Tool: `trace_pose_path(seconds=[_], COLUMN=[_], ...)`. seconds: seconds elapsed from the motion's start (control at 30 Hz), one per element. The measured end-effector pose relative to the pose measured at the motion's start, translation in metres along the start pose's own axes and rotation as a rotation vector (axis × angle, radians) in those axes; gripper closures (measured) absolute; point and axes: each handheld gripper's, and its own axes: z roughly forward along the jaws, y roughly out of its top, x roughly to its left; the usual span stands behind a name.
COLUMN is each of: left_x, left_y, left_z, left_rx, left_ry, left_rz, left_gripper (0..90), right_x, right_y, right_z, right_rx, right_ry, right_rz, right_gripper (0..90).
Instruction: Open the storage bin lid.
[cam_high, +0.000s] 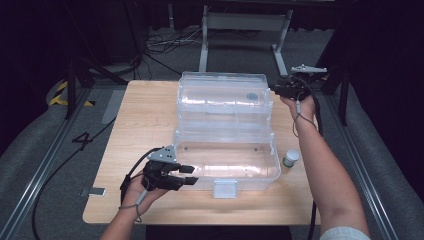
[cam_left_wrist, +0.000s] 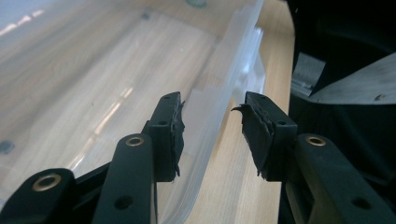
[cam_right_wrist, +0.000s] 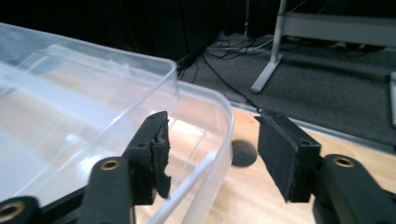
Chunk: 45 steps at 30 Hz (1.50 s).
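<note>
We stand the clear box (cam_high: 225, 150) open on the bench (cam_high: 140, 125), lid (cam_high: 222, 95) back; left tongs (cam_high: 187, 175) and right tongs (cam_high: 277, 90) released astride its rims, small jar (cam_high: 290, 158) still outside.

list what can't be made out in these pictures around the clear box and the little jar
- Small jar, high view: too small to read its label or see its contents.
- Clear box, high view: glare on the plastic hides whether anything small lies inside.
- Box rim, left gripper view: between the open left gripper; contact with the left pad is blurred.
- Dark round spot, right gripper view: seen through plastic, unidentifiable.
</note>
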Motion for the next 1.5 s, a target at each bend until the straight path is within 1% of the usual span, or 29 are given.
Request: trace_pose_path(seconds=[0.03, 0.07, 0.1, 0.17, 0.23, 0.3, 0.37, 0.43, 0.5, 0.63, 0.67, 0.73, 0.77, 0.83, 0.87, 0.9, 0.97, 1.0, 1.03, 1.07, 1.1, 1.13, 1.17, 1.2, 1.23, 1.27, 1.3, 1.4, 1.5], left_x=[0.001, 0.004, 0.006, 0.009, 0.011, 0.014, 0.018, 0.022, 0.026, 0.034, 0.035, 0.037, 0.040, 0.042, 0.043, 0.044, 0.045, 0.045, 0.046, 0.046, 0.046, 0.046, 0.047, 0.047, 0.048, 0.048, 0.050, 0.053, 0.057], left_y=[0.001, 0.002, 0.003, 0.004, 0.005, 0.004, 0.002, -0.002, -0.004, -0.009, -0.010, -0.011, -0.013, -0.014, -0.015, -0.016, -0.017, -0.017, -0.017, -0.017, -0.018, -0.018, -0.018, -0.018, -0.019, -0.020, -0.021, -0.024, -0.026], left_z=[-0.002, -0.006, -0.009, -0.015, -0.021, -0.026, -0.031, -0.036, -0.040, -0.045, -0.046, -0.047, -0.048, -0.050, -0.050, -0.050, -0.050, -0.050, -0.051, -0.051, -0.051, -0.051, -0.052, -0.052, -0.053, -0.054, -0.055, -0.059, -0.062], left_rx=[-0.008, -0.024, -0.044, -0.072, -0.071, -0.060, -0.066, -0.072, -0.070, -0.070, -0.072, -0.074, -0.091, -0.093, -0.096, -0.097, -0.092, -0.092, -0.089, -0.088, -0.086, -0.081, -0.079, -0.081, -0.083, -0.084, -0.085, -0.094, -0.099], left_ry=[0.007, -0.001, -0.011, 0.001, 0.044, 0.096, 0.131, 0.158, 0.191, 0.238, 0.242, 0.247, 0.248, 0.253, 0.259, 0.261, 0.273, 0.273, 0.281, 0.288, 0.293, 0.301, 0.310, 0.316, 0.328, 0.332, 0.341, 0.348, 0.360], left_rz=[-0.001, -0.015, -0.026, -0.043, -0.049, -0.050, -0.064, -0.087, -0.101, -0.136, -0.149, -0.154, -0.171, -0.183, -0.193, -0.199, -0.206, -0.206, -0.202, -0.207, -0.210, -0.210, -0.217, -0.223, -0.228, -0.235, -0.244, -0.264, -0.275], left_gripper=[56.0, 55.0, 54.3, 53.2, 52.6, 51.9, 49.7, 49.2, 49.2, 48.3, 48.3, 46.9, 46.7, 46.7, 46.6, 46.6, 46.5, 46.4, 46.4, 46.4, 46.3, 46.3, 46.3, 46.3, 46.4, 46.4, 46.4, 46.5, 46.6], right_x=[0.001, 0.001, 0.001, -0.001, -0.002, 0.000, 0.005, 0.011, 0.016, 0.025, 0.028, 0.033, 0.036, 0.037, 0.038, 0.038, 0.041, 0.041, 0.043, 0.043, 0.043, 0.044, 0.045, 0.045, 0.044, 0.044, 0.043, 0.039, 0.035], right_y=[-0.002, -0.002, -0.003, -0.003, -0.003, -0.007, -0.013, -0.019, -0.025, -0.038, -0.041, -0.048, -0.052, -0.055, -0.056, -0.056, -0.053, -0.053, -0.053, -0.053, -0.054, -0.054, -0.056, -0.056, -0.059, -0.059, -0.059, -0.062, -0.064], right_z=[-0.009, -0.015, -0.022, -0.031, -0.042, -0.054, -0.063, -0.073, -0.084, -0.105, -0.110, -0.119, -0.124, -0.129, -0.132, -0.133, -0.137, -0.137, -0.142, -0.145, -0.147, -0.149, -0.150, -0.150, -0.150, -0.150, -0.149, -0.148, -0.148], right_rx=[-0.029, -0.038, -0.035, -0.021, -0.019, -0.045, -0.032, -0.021, -0.042, -0.074, -0.084, -0.095, -0.098, -0.101, -0.107, -0.110, -0.095, -0.095, -0.112, -0.134, -0.142, -0.140, -0.124, -0.124, -0.094, -0.094, -0.085, -0.048, -0.034], right_ry=[-0.005, -0.014, -0.023, -0.028, -0.007, -0.006, 0.012, 0.015, 0.038, 0.057, 0.059, 0.057, 0.066, 0.120, 0.149, 0.157, 0.145, 0.145, 0.159, 0.189, 0.192, 0.177, 0.129, 0.129, 0.107, 0.107, 0.100, 0.082, 0.061], right_rz=[-0.013, -0.023, -0.028, -0.021, -0.016, -0.028, -0.056, -0.092, -0.100, -0.114, -0.121, -0.139, -0.145, -0.131, -0.116, -0.116, -0.145, -0.145, -0.139, -0.122, -0.116, -0.122, -0.151, -0.151, -0.152, -0.152, -0.147, -0.122, -0.123], right_gripper=[42.7, 42.4, 41.9, 41.1, 39.2, 38.6, 37.5, 37.0, 36.5, 35.9, 35.8, 35.6, 35.5, 35.4, 35.4, 34.9, 34.5, 34.5, 34.2, 33.8, 33.7, 33.6, 33.1, 33.1, 31.2, 31.2, 28.3, 21.1, 19.4])
